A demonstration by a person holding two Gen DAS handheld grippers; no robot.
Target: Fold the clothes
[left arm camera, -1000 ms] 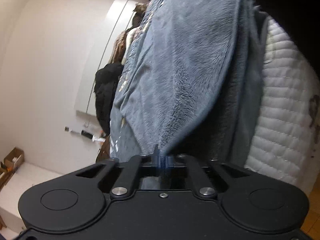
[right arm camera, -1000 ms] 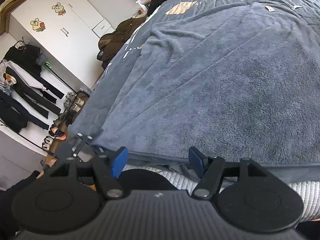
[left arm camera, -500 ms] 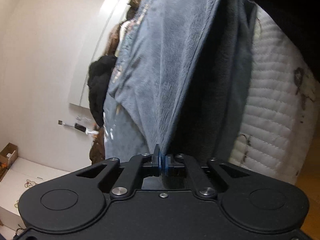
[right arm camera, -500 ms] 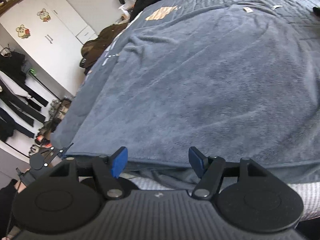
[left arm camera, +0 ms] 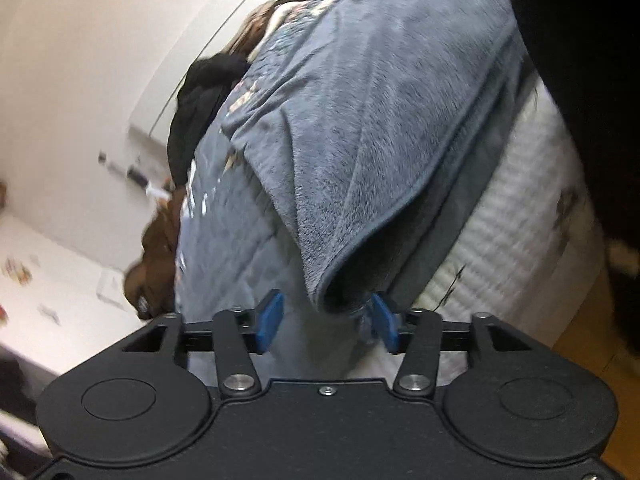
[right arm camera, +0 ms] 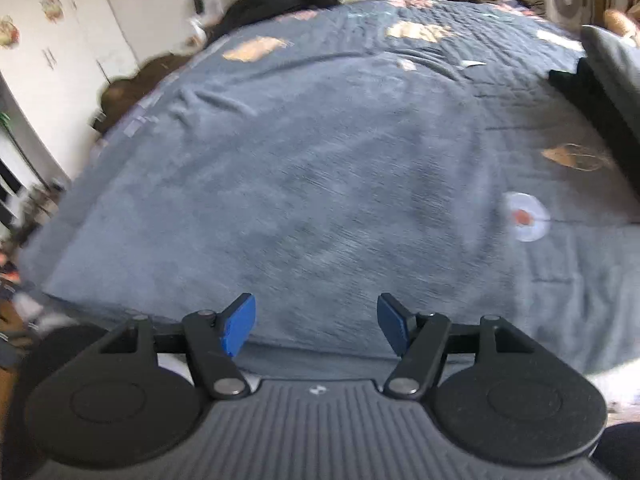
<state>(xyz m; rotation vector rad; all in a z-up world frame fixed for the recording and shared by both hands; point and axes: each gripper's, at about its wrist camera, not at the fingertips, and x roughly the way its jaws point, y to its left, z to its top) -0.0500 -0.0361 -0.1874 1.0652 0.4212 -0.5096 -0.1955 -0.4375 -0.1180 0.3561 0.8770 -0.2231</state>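
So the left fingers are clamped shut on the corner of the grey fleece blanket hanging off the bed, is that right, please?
Not quite. In the left wrist view the left gripper is opening, its blue fingers standing apart; the corner of the grey fleece blanket hangs between them, unpinched, off the bed.

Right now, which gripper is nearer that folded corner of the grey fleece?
Left. The left gripper has the corner of the grey fleece between its opening jaws. The right gripper hovers open over the fleece's flat edge.
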